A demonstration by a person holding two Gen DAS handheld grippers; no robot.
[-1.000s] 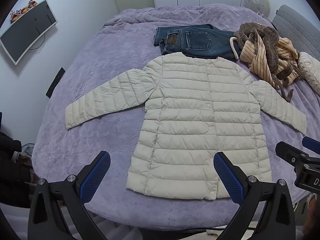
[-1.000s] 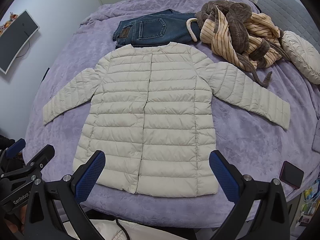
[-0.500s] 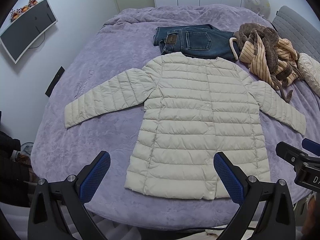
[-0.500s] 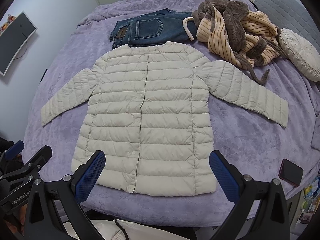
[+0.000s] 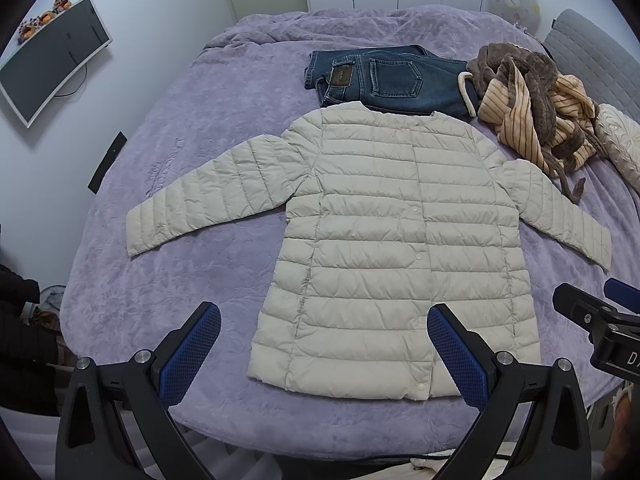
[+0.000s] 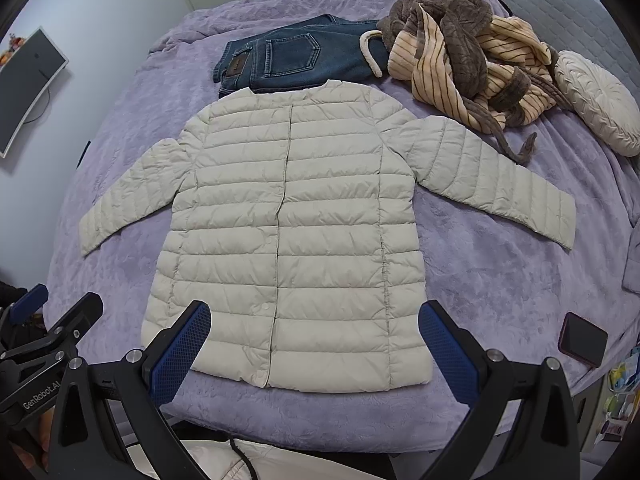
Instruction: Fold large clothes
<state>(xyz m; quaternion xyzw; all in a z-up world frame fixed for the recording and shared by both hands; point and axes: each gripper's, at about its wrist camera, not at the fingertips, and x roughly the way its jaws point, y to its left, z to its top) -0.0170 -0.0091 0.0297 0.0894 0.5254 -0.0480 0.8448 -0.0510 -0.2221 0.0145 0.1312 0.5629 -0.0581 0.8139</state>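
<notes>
A cream quilted puffer jacket (image 5: pixel 384 232) (image 6: pixel 296 216) lies flat and buttoned on the purple bed, both sleeves spread out to the sides, hem toward me. My left gripper (image 5: pixel 324 350) hovers open above the hem's left half, nothing between its blue pads. Over the hem's middle, my right gripper (image 6: pixel 314 348) hangs open as well and holds nothing. Each gripper shows at the edge of the other's view: the right gripper (image 5: pixel 600 320) and the left gripper (image 6: pixel 44 332).
Folded blue jeans (image 5: pixel 384 80) (image 6: pixel 296 56) lie beyond the collar. A heap of brown and striped robe (image 5: pixel 532 104) (image 6: pixel 460 64) and a cream cushion (image 6: pixel 600 100) sit at the far right. A dark phone (image 6: pixel 582 340) rests near the bed's front right edge. A monitor (image 5: pixel 48 68) hangs left.
Both grippers have drifted slightly; the jacket sits a little further left and higher in the right wrist view. The clothes lie as before and both grippers stay open.
</notes>
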